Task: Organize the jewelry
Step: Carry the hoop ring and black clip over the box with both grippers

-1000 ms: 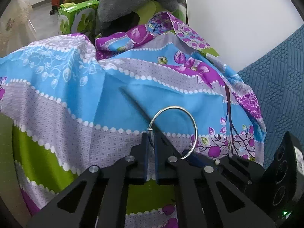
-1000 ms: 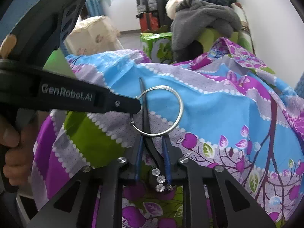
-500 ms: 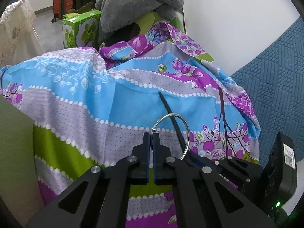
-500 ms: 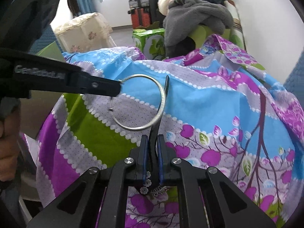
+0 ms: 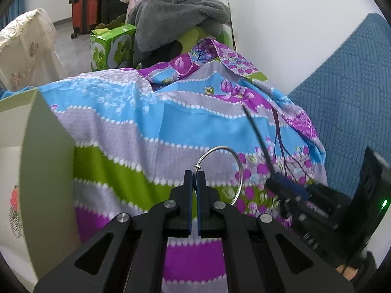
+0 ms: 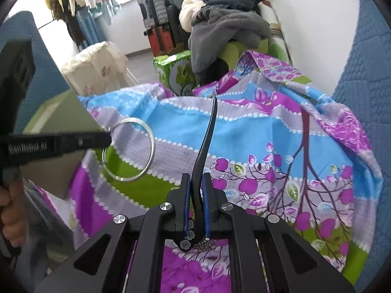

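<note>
My left gripper (image 5: 195,173) is shut on a thin silver ring (image 5: 238,166), which stands up above its fingertips. The ring also shows in the right wrist view (image 6: 151,144), held by the left gripper (image 6: 107,139) at the left. My right gripper (image 6: 195,178) is shut on a black hair stick (image 6: 207,136) with small grey flower ornaments (image 6: 187,240) at its lower end. In the left wrist view the stick (image 5: 256,136) points up and to the left, to the right of the ring and apart from it.
A bright patterned cloth (image 5: 171,127) in blue, purple, green and grey covers the surface below. A pale green box flap (image 5: 44,161) stands at the left. A green carton (image 5: 110,46), grey clothes (image 5: 176,12) and a blue cushion (image 5: 342,92) lie behind and right.
The ring and the hair stick have drawn apart: the stick was across the ring's opening and now stands clear to its right. Both grippers have pulled back, and the box flap has come into view.
</note>
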Demonstrator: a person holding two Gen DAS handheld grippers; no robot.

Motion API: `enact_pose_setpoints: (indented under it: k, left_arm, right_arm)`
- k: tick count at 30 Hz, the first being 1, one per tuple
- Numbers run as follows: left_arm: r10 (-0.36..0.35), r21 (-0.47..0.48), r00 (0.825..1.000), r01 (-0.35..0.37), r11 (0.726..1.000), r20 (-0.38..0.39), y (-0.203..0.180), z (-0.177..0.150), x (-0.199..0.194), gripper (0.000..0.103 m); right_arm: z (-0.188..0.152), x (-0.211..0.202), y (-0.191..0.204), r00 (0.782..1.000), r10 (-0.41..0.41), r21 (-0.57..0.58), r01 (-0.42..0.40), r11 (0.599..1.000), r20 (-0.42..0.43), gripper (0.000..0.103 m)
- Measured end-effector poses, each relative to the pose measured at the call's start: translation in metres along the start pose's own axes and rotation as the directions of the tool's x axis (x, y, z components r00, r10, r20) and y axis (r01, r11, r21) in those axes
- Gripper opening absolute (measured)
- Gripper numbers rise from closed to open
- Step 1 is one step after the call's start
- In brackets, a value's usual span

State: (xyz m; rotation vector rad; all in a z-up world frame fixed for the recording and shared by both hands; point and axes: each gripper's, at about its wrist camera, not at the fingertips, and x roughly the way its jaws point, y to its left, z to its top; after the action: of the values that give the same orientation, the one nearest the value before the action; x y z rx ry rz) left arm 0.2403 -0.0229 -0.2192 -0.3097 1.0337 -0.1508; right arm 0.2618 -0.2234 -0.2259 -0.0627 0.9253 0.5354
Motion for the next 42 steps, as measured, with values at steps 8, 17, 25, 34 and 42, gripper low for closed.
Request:
enact_pose_setpoints:
  k: [8, 17, 25, 34, 42]
  left_arm:
    - [0.027, 0.013, 1.0, -0.027, 1.0, 0.014, -0.004, -0.022, -0.041, 0.002]
    - [0.045, 0.001, 0.997, -0.046, 0.999, 0.069, -0.004, -0.021, -0.088, 0.002]
    - [0.056, -0.006, 0.984, -0.056, 0.998, 0.167, 0.001, 0.008, -0.149, 0.002]
    - [0.091, -0.071, 0.944, -0.072, 0.995, 0.319, 0.04, 0.036, -0.224, 0.002]
    - [0.187, -0.157, 0.915, -0.138, 0.978, 0.358, 0.1, 0.027, -0.238, 0.002]
  right_arm:
    - [-0.001, -0.04, 0.01, 0.999, 0.041, 0.103, -0.044, 0.994, 0.034, 0.007]
    - [0.021, -0.075, 0.031, 0.998, 0.024, 0.076, -0.029, 0.997, 0.064, 0.007]
    - [0.064, -0.108, 0.063, 0.993, 0.046, 0.02, -0.049, 0.999, 0.107, 0.007]
    - [0.135, -0.141, 0.129, 0.968, 0.117, -0.099, -0.097, 0.99, 0.221, 0.007]
    - [0.154, -0.112, 0.206, 0.951, 0.232, -0.207, -0.189, 0.96, 0.205, 0.007]
